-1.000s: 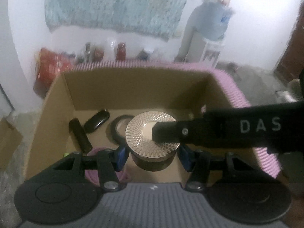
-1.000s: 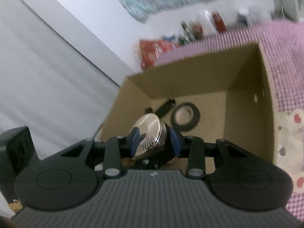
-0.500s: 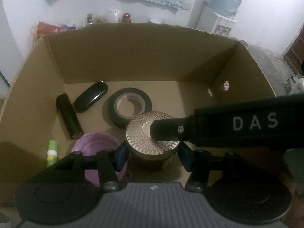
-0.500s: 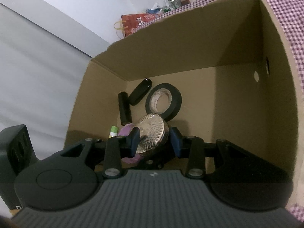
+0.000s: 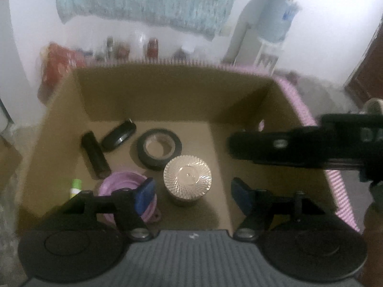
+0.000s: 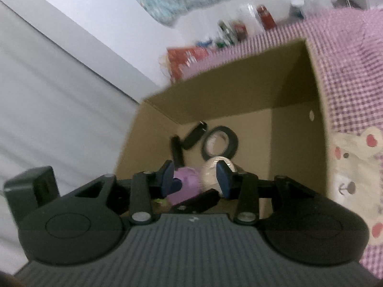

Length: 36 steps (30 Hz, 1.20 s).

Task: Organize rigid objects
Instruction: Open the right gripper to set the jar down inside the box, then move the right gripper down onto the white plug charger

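Observation:
A jar with a silver patterned lid [image 5: 188, 179] stands upright on the floor of the cardboard box [image 5: 167, 95], between the black tape roll [image 5: 159, 148] and the purple bowl [image 5: 119, 187]. My left gripper [image 5: 193, 192] hovers above it, jaws opening, and its blue pads [image 5: 144, 192] stand clear of the jar. The right gripper [image 5: 287, 148] reaches in from the right, away from the jar. In the right wrist view my right gripper [image 6: 195, 179] is also opening with nothing pressed between its pads. Beyond it I see the jar [image 6: 210, 171] and the bowl [image 6: 186, 184].
A black case [image 5: 118, 137], a black cylinder [image 5: 95, 154] and a small green item [image 5: 76, 186] lie at the box's left. The box [image 6: 239, 91] rests on a pink checked cloth [image 6: 347, 71]. Bottles and a red bag [image 5: 59, 62] stand behind it.
Both grippers were shut on the jar and lowered it into the box. They have since let go and drawn back, and the jar stands on the box floor.

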Motion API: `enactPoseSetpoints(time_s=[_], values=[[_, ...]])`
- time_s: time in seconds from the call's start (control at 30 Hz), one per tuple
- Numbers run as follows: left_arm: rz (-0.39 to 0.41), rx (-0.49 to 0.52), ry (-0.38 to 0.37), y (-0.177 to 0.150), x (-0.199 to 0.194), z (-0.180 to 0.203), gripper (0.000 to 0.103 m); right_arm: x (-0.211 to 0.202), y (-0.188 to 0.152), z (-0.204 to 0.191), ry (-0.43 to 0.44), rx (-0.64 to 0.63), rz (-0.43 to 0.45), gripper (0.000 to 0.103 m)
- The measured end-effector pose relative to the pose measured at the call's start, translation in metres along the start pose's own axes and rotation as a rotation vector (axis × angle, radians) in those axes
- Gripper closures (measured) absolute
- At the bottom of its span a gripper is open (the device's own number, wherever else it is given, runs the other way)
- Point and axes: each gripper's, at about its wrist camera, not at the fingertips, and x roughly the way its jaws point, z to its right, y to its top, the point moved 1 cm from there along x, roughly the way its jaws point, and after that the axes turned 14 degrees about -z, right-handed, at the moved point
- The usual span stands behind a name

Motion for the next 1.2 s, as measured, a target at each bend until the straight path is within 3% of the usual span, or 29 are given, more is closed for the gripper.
enactPoseSetpoints(time_s=[0.17,0.3,0.53,0.63,0.77,0.83,1.0,1.2], values=[[0.156,0.027,-0.030,-0.043,-0.064,0.002,0.025,-0.061,-0.044,-0.012,0.048,-0.053,0.120,0.061],[0.233,0.065,-0.023,-0.089,-0.091,0.007,0.023,-0.089,-0.085,-0.014,0.056,-0.084,0.174,0.057],[0.217,0.146,0.034,-0.151,-0.063,0.022,0.024,-0.065,-0.142,-0.006,0.004,-0.076,0.139,0.057],[0.186,0.148,0.078,-0.159,-0.033,0.027,0.033,-0.044,-0.151,-0.004,-0.017,-0.077,0.112,0.057],[0.174,0.147,0.093,-0.159,-0.004,0.029,0.037,-0.017,-0.149,-0.001,-0.057,-0.078,0.079,0.058],[0.156,0.139,0.108,-0.158,0.007,0.027,0.045,-0.002,-0.142,0.001,-0.055,-0.067,0.062,0.059],[0.136,0.121,0.137,-0.151,0.028,0.024,0.055,0.025,-0.129,0.009,-0.028,-0.032,0.023,0.060],[0.126,0.093,0.125,-0.146,0.038,0.020,0.057,0.048,-0.124,0.011,-0.018,-0.029,-0.022,0.060]])
